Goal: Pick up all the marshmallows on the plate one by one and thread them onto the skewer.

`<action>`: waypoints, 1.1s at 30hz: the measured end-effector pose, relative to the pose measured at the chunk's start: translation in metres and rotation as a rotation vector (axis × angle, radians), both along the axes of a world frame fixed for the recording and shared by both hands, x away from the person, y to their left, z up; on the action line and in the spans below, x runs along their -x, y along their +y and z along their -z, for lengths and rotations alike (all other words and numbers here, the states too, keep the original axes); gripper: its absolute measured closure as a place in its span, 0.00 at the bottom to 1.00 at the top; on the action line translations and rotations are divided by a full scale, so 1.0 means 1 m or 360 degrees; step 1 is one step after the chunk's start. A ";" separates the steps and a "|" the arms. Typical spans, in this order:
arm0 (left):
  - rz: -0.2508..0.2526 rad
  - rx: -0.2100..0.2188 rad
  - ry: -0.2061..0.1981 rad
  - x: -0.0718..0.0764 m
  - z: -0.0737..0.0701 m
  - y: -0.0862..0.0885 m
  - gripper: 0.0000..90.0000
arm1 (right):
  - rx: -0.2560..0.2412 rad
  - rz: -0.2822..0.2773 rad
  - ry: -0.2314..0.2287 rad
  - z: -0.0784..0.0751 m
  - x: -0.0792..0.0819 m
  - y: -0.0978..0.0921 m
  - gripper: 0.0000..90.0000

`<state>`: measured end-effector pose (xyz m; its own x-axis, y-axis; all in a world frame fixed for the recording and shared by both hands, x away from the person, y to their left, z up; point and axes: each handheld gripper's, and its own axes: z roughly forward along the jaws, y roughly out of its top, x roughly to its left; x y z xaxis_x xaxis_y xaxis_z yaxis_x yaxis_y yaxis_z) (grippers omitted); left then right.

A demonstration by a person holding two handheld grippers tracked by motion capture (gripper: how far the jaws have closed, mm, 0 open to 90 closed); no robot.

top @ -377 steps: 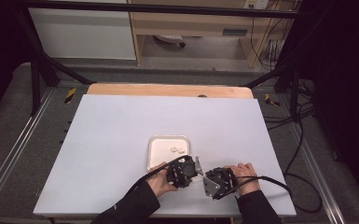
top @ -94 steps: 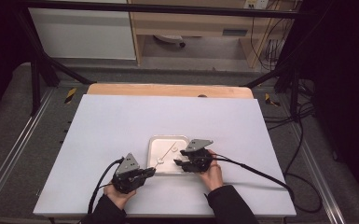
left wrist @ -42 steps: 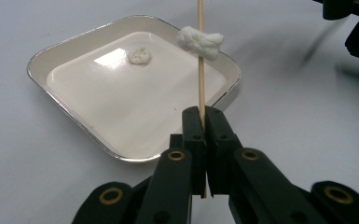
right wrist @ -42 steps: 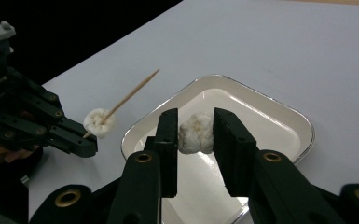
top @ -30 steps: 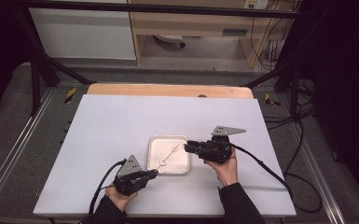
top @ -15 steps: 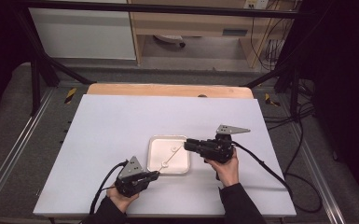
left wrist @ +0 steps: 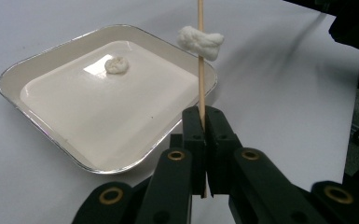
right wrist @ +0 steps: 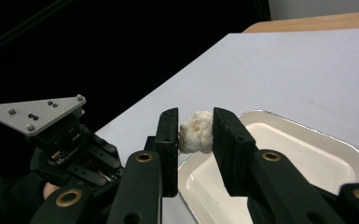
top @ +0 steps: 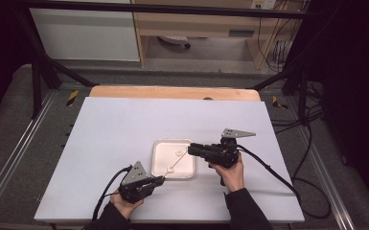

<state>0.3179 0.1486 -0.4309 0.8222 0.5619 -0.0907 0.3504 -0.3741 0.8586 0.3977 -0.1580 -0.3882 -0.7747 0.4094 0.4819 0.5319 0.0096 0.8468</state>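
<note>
Since half a second ago the right tongs (top: pixel 190 150) haven't really gone anywhere, just parked at the tray's (top: pixel 159 168) right edge with the jaws pointing left over it. Left tongs (top: pixel 161 179) have also stayed put, just off the tray's near-left corner.

Right tongs are clamped on a white lump (right wrist: pixel 196 131), squeezed between both jaws above the tray's rim. Left tongs are closed tight on a thin skewer (left wrist: pixel 200 70), which rises out of the jaws over the tray's near edge. One lump is threaded on the skewer (left wrist: pixel 200 41), partway up, sitting above the tray's near corner. Another small lump (left wrist: pixel 116 65) lies loose inside the tray, toward the far side. Tray itself sits flat on the desk (top: pixel 124 124), roughly mid-desk, between the two hands.
</note>
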 end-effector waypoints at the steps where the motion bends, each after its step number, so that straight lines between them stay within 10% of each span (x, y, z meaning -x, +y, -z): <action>1: -0.0001 0.0003 -0.0001 0.000 0.000 0.000 0.97 | -0.0002 -0.0003 0.0009 0.000 0.000 0.000 0.81; 33: -0.0055 -0.0020 0.0011 -0.002 0.003 0.000 0.97 | 0.0038 -0.0151 0.0147 0.030 0.001 0.031 0.83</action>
